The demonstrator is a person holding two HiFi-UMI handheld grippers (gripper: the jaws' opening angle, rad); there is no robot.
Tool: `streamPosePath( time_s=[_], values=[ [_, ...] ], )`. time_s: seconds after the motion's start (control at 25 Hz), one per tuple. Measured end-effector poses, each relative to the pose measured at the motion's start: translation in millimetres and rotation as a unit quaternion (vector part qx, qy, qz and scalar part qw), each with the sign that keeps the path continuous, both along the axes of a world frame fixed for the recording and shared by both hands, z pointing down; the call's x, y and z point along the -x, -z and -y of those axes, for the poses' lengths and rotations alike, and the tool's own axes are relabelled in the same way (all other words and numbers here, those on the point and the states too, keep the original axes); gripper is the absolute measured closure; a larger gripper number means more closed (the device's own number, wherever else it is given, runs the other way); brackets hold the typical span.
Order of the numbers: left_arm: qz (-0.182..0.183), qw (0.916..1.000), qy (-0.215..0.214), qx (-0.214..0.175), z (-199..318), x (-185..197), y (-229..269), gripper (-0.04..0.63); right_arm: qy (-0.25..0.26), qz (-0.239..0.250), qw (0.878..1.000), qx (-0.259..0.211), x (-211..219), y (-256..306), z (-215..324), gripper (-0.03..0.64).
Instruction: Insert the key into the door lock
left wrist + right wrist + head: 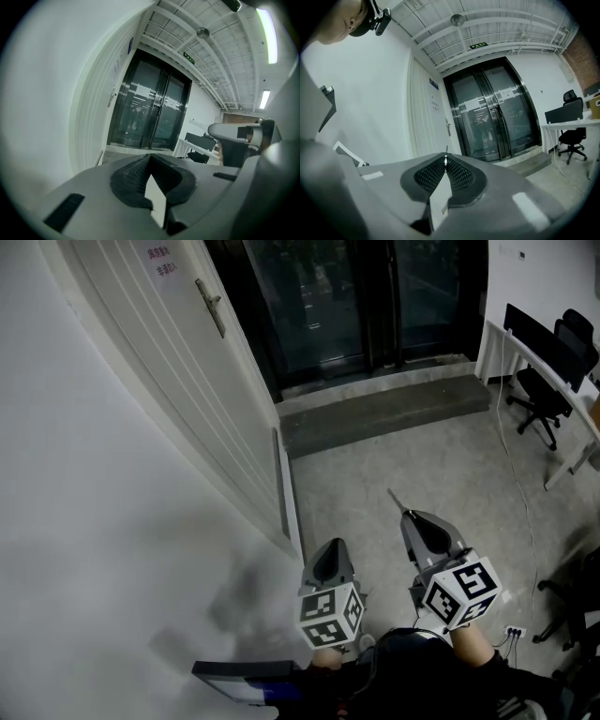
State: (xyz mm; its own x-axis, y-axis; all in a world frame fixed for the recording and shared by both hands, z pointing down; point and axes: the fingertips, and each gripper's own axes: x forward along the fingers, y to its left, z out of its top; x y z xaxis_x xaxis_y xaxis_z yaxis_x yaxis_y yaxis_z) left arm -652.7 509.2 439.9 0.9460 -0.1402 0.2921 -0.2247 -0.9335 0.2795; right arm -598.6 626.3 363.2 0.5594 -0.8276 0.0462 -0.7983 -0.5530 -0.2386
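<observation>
**Key clamped, door well off**

The right gripper is clenched on a thin metal key, whose tip pokes out toward 11 o'clock. The left gripper, just beside it at 9 o'clock, has its jaws pressed together on nothing. The lever handle of the white door stands well apart at 11 o'clock.

The left gripper and right gripper share one build: a smooth grey shell, widest beside its marker cube and tapering away from it. The left marker cube and right marker cube are white with black square patterns on every face. Black, finely ribbed pads line the jaws. Behind the cubes, the person wears dark clothing.
</observation>
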Motion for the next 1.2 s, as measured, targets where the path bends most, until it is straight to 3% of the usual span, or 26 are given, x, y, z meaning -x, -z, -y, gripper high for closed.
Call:
streamPosePath(
  time_s=[0.28,0.76,1.2],
  values=[
    [0.005,1.0000,-0.007,0.000,17,-28,-8,0.595,-0.014,-0.003,1.000,-0.009,-34,-2,15,0.604],
    [-0.031,0.9989,0.033,-0.013,53,-160,22,0.595,0.011,-0.016,1.000,-0.012,-168,11,48,0.604],
    [-0.035,0.9977,0.056,-0.018,77,-233,22,0.595,0.030,-0.014,0.999,-0.005,-241,3,74,0.604]
  ],
)
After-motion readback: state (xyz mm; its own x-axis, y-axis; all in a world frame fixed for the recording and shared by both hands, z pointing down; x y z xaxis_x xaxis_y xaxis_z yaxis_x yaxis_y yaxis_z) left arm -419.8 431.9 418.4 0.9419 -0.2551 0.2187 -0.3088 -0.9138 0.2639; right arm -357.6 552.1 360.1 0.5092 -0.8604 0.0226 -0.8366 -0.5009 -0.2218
